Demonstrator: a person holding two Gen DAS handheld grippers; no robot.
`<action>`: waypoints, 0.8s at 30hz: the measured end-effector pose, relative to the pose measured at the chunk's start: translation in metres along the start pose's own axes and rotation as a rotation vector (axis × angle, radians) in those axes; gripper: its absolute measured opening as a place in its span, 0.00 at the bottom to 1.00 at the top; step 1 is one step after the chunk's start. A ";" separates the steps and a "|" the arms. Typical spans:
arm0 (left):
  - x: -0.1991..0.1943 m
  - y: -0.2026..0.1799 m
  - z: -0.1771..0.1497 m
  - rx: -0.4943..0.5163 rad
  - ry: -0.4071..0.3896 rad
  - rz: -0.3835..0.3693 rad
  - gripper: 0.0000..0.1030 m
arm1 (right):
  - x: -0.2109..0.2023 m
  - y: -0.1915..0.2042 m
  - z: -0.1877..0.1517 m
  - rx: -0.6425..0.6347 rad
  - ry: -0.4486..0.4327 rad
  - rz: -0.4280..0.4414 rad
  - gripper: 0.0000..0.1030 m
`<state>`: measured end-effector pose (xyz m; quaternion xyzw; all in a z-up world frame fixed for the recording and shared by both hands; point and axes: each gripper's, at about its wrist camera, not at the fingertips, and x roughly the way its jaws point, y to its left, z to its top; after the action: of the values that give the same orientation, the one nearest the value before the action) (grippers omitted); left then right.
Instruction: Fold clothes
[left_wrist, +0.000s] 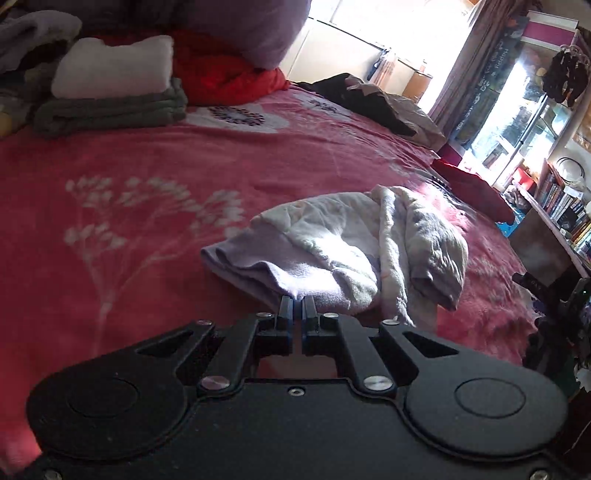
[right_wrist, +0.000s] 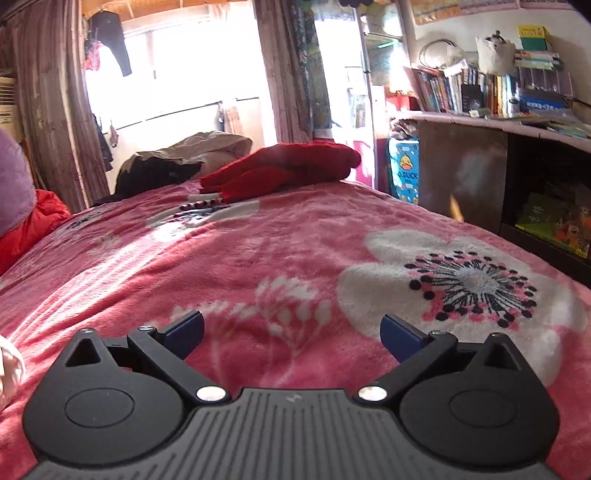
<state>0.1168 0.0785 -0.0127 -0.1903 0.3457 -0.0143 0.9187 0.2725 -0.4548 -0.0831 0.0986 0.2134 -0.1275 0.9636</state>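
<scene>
A crumpled lilac and white garment (left_wrist: 332, 251) lies bunched on the pink flowered blanket (left_wrist: 110, 221) in the left wrist view. My left gripper (left_wrist: 297, 306) is shut at its near lilac edge, and the cloth puckers in to the closed fingertips. At the far left a folded white piece (left_wrist: 110, 70) sits on a folded green one (left_wrist: 110, 110). In the right wrist view my right gripper (right_wrist: 291, 332) stands open just above the blanket (right_wrist: 295, 240), with nothing between its fingers. A red knitted garment (right_wrist: 280, 166) lies at the far side of the bed.
A red cloth (left_wrist: 229, 74) and a lilac pillow (left_wrist: 251, 29) lie at the head of the bed. Dark and beige clothes (right_wrist: 184, 158) are heaped near the window. A desk with a row of books (right_wrist: 480, 92) runs along the bed's right side.
</scene>
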 end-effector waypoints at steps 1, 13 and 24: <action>-0.010 0.013 -0.002 -0.029 -0.014 0.020 0.01 | -0.012 0.008 0.000 -0.025 -0.007 0.024 0.96; -0.059 0.078 -0.044 -0.346 -0.257 0.096 0.55 | -0.189 0.160 -0.076 -0.532 -0.127 0.398 0.90; -0.051 0.086 -0.051 -0.399 -0.209 -0.024 0.68 | -0.295 0.284 -0.158 -0.998 -0.202 0.574 0.88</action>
<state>0.0362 0.1493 -0.0469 -0.3727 0.2423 0.0633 0.8935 0.0351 -0.0865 -0.0567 -0.3260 0.1196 0.2457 0.9050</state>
